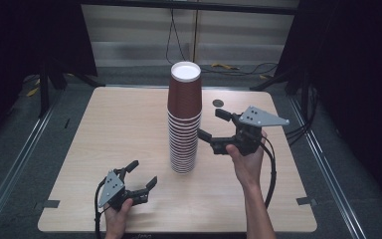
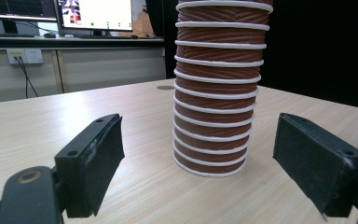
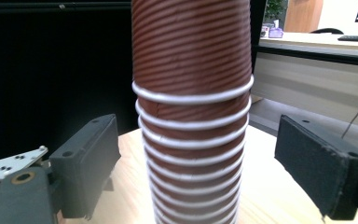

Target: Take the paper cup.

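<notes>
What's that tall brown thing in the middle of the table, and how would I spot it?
On the light wooden table, near its middle, stands a stack of cups: brown ribbed paper cups nested upside down, white rims ringing the lower half. It is the tallest thing there, rising between the two grippers and capped by a white disc.

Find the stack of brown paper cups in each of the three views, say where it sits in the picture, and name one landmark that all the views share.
High view: the cup stack stands upright at the middle of the table.
Left gripper view: the stack rises right of centre, its base on the table, its top cut off by the upper edge.
Right gripper view: the stack stands at the centre, running from top edge to bottom edge.
Shared landmark: the light wooden tabletop under the stack.
</notes>
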